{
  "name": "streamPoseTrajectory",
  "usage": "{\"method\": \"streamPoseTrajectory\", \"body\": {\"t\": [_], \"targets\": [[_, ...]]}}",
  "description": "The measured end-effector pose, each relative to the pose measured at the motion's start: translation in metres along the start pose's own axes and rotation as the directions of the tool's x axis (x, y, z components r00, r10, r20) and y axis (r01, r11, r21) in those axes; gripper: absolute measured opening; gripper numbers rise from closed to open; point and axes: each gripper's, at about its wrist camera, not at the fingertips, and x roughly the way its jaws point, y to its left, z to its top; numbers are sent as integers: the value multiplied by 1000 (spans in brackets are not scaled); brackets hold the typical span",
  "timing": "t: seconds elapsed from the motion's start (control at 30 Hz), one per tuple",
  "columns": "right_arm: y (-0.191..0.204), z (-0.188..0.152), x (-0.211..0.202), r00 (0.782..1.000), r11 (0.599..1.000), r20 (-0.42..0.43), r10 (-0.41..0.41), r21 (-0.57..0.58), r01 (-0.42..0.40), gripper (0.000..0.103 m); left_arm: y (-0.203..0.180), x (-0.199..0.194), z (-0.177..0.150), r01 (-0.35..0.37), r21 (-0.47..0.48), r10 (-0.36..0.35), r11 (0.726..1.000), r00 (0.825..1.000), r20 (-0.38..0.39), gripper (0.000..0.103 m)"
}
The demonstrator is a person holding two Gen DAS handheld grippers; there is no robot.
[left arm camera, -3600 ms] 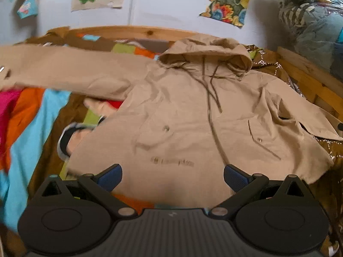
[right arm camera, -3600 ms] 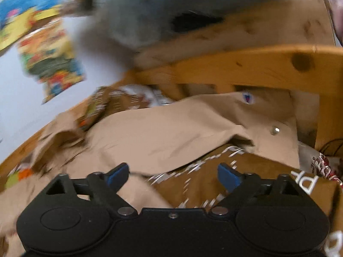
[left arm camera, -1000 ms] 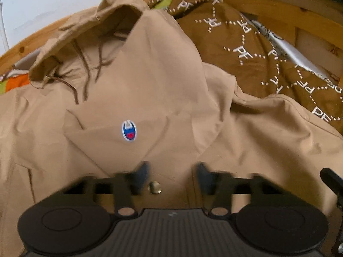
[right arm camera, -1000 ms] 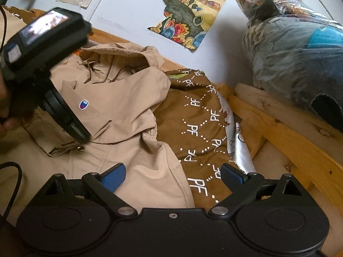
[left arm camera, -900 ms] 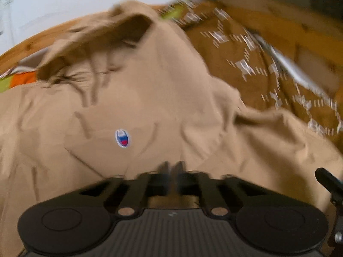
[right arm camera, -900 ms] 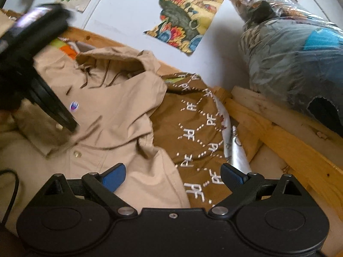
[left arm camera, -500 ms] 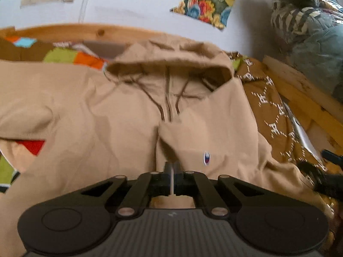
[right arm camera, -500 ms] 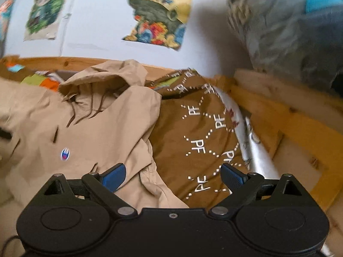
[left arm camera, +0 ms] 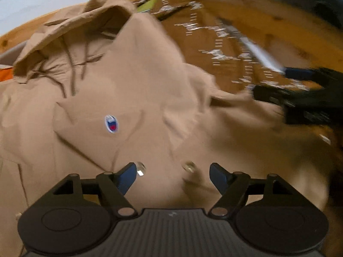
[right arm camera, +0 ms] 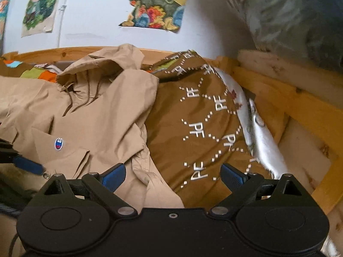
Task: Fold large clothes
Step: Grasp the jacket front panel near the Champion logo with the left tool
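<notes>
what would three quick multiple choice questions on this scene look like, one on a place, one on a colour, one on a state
1. Where does the small round logo sit?
A. on the hood
B. on the tan jacket's folded-over sleeve
C. on the brown blanket

2. What colour is the PF lettering on the brown blanket?
A. white
B. red
C. black

3. How do the left gripper's jaws stand?
A. shut on the drawstring
B. shut on a snap
C. open, holding nothing

Answers: 1 B, the badge lies on the sleeve panel across the chest. 2 A, the letters show white on brown. 3 C, the blue pads stand apart over the fabric.
</notes>
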Motion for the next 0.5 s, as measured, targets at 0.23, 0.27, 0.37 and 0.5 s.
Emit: {"method": "streamPoseTrajectory", "body": {"t": [0.23,0.27,0.37,0.5], "targets": [[-1,-7,-2,1000,1000,-5,6,-2,-6,95,-1,26,8,-105,26,106,994,994,-35,34],[-1,-8,-2,1000,1000,-6,6,2,-6,95,2,25,7,-84,17,85,996,996,-29,3],[1,-11,-2,1000,1000,-7,11,21,-10,95,16,10,1,-59,-60,61,996,998,18,0],[9,-12,-3,1000,1000,-9,19,-6,-19,95,47,-30,-11,17,-169,9,985,989,150,0]]}}
